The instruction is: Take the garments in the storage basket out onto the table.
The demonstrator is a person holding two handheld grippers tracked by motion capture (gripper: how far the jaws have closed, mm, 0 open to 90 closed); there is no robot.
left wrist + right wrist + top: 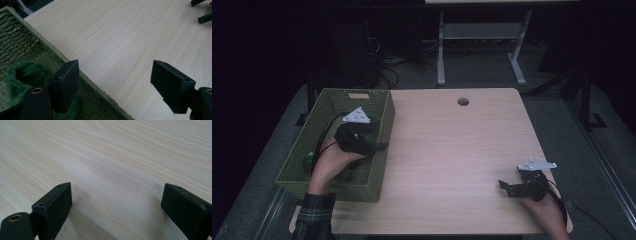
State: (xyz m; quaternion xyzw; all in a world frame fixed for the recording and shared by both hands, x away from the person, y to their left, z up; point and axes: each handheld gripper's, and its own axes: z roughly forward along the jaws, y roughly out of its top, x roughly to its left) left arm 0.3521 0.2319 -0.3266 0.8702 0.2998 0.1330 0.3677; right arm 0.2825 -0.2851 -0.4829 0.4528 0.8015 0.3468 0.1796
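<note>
Left gripper (379, 146), jaws parted and empty, hovers over the right rim of the green woven rectangular basket (384, 145); a fuzzy green plush object (23, 75) lies inside. Right gripper (504, 187) rests open on the pale wooden table (452, 150). Next move likely calls for lowering onto the plush

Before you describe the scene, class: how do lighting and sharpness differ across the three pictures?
High view: dim, with black surroundings; the table is lit. Left gripper view: brighter, the wood grain crisp, the green fuzzy thing in the basket soft. Right gripper view: evenly lit, with soft shadows beneath the jaws.
</note>
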